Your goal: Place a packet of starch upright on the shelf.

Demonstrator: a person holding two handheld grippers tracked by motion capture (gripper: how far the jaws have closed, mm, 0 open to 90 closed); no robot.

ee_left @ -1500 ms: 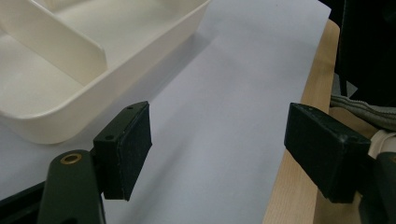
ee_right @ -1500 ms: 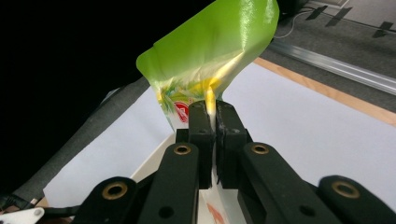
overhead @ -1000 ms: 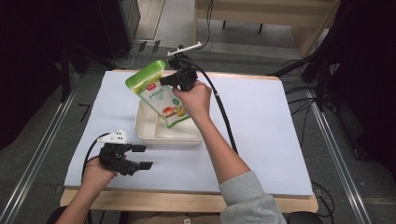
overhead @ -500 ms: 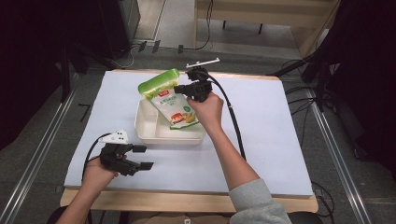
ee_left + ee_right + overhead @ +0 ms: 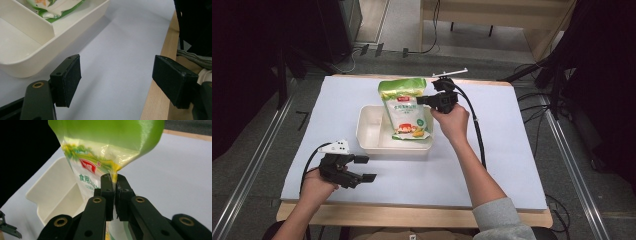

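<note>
Green-topped pouch (image 5: pixel 404 107): upright, bottom inside the right compartment of the white tray (image 5: pixel 371 131), top leaning past the tray's far rim.
Right gripper (image 5: pixel 426 99): just right of the tray, fingers (image 5: pixel 107 192) clamped on the pouch's side edge.
Left gripper (image 5: pixel 364 169): near the tray's front-left corner, resting on the desk (image 5: pixel 512 165), fingers (image 5: pixel 68 78) wide apart, nothing between them.
Tray's left compartment: bare.

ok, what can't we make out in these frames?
- Bag bottom, high view: too small to tell whether it rests on the tray floor.
- Bag print, right gripper view: the right tool covers the lower lines.
- Tray, left gripper view: cut off by the top and left edges.
</note>
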